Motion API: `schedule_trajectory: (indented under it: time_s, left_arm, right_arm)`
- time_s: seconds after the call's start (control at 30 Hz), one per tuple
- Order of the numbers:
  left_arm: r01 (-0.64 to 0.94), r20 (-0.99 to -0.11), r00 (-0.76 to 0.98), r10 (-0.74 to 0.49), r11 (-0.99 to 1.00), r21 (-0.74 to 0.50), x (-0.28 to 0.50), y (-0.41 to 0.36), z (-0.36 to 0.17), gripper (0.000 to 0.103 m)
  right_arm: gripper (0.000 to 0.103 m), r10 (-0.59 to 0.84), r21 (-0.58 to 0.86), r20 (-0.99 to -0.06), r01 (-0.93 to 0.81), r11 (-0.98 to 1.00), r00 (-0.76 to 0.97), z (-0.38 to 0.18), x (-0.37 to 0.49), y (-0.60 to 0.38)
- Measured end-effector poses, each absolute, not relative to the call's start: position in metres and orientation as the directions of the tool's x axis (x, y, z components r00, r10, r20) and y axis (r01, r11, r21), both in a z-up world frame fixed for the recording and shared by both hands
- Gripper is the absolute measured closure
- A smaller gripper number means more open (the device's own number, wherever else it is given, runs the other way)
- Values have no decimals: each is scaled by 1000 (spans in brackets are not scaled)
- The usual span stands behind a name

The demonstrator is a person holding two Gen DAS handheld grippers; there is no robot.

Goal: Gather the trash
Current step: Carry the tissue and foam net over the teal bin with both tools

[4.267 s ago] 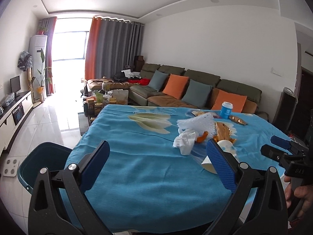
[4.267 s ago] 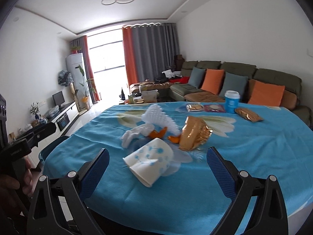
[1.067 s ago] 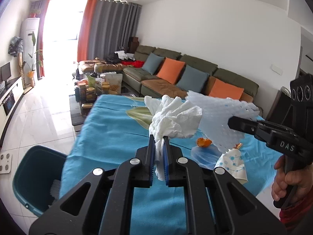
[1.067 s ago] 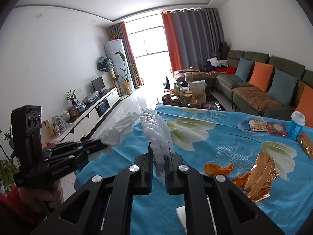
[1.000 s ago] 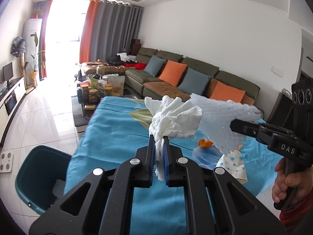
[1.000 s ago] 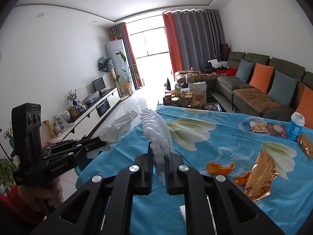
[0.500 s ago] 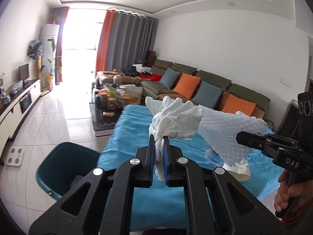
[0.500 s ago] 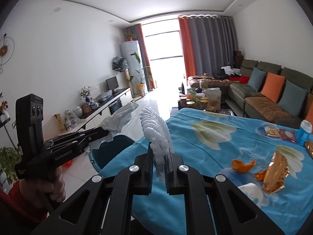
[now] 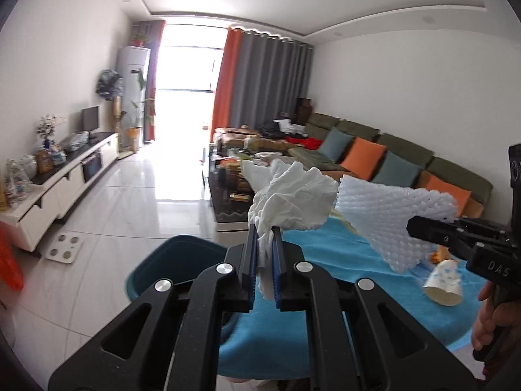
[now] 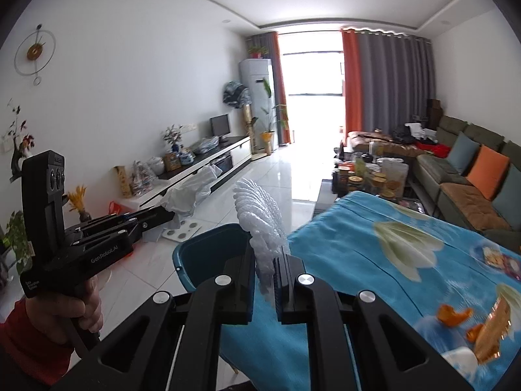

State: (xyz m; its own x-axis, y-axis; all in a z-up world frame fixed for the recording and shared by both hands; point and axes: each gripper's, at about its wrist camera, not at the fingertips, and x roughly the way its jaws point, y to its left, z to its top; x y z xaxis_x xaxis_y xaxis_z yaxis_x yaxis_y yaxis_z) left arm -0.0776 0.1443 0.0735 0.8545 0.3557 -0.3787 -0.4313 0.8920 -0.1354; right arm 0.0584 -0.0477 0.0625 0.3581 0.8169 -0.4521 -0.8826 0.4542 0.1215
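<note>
My left gripper (image 9: 264, 238) is shut on a crumpled white tissue (image 9: 289, 202), held in the air near the table's left edge. My right gripper (image 10: 264, 260) is shut on a white foam fruit net (image 10: 260, 218), which also shows in the left wrist view as a foam fruit net (image 9: 390, 221). A teal bin (image 9: 169, 260) stands on the floor just beyond and below both grippers; in the right wrist view the teal bin (image 10: 208, 254) lies behind the net. On the blue tablecloth (image 10: 374, 260) remain a paper cup (image 9: 444, 285), orange peel (image 10: 454, 314) and a gold wrapper (image 10: 491, 325).
A white floor scale (image 9: 63, 249) lies left of the bin. A dark coffee table (image 9: 228, 202) with jars stands beyond the dining table. A sofa (image 9: 390, 166) with cushions runs along the right wall, a TV cabinet (image 9: 62, 182) along the left. Tiled floor spreads between them.
Both grippers have swung left off the table towards the bin, each still holding its piece. The bin has come closer to the middle of both views.
</note>
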Motion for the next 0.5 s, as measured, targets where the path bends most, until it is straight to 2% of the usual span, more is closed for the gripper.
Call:
schedule_trajectory:
  time_s: [0.5]
  left_arm:
    - [-564,-494,750,440,816,-128,-70,205,37,95]
  right_arm:
    - [95,816,143,-543,-936,321,197,47,74,54]
